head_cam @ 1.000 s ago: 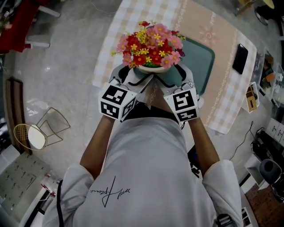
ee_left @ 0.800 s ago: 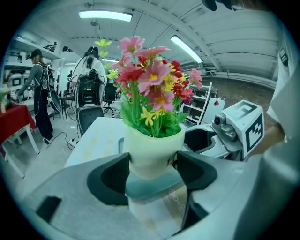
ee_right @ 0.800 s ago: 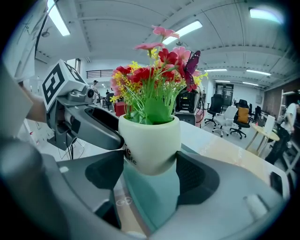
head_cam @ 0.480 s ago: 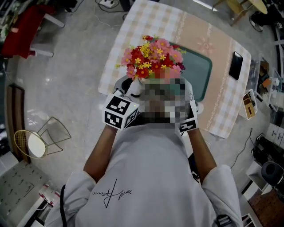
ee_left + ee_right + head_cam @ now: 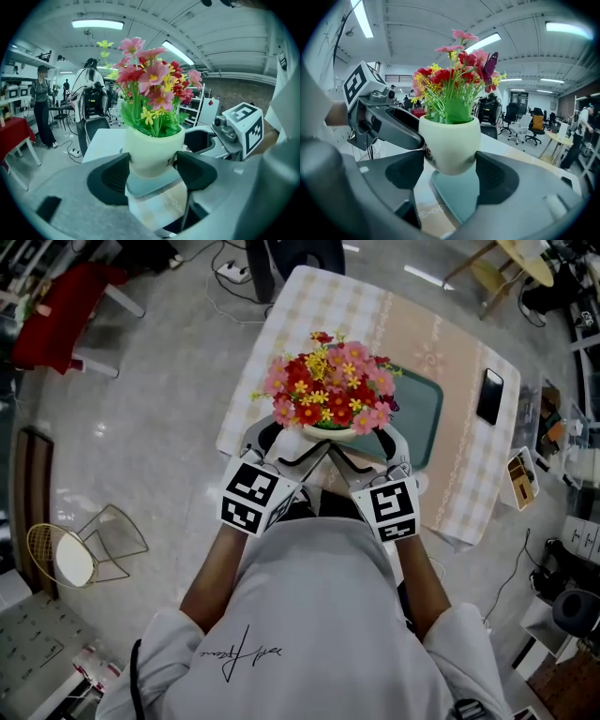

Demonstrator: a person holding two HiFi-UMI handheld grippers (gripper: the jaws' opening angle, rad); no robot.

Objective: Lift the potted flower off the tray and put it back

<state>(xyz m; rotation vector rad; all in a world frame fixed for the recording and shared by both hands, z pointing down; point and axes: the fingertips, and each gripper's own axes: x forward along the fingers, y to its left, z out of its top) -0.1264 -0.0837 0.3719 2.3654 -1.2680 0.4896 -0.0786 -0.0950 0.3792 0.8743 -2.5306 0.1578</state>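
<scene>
White short-sleeved T-shirt (image 5: 319,606), black script print (image 5: 234,651).

Potted flower (image 5: 328,395): blooms red, pink and yellow over green leaves. Pot (image 5: 450,140) is cream-white with dark and red lettering on its left side. A purple butterfly (image 5: 491,66) sits among the blooms.

Tray (image 5: 427,413): plain teal.

Tablecloth (image 5: 450,334): peach middle band with a pale lacy motif, beige-and-white check to left and right.

Phone (image 5: 488,397), far right: black.

Left gripper (image 5: 151,171) and right gripper (image 5: 451,174): pale grey bodies, black jaw pads. The cube on each is white with black square markers.

Shirt (image 5: 309,615): white, with black script on its left.

Floor (image 5: 150,427): grey, glossy, faintly veined.

Cloth (image 5: 66,296), far left: red.

Wire chair (image 5: 73,557), near left: gold with a white seat.
</scene>
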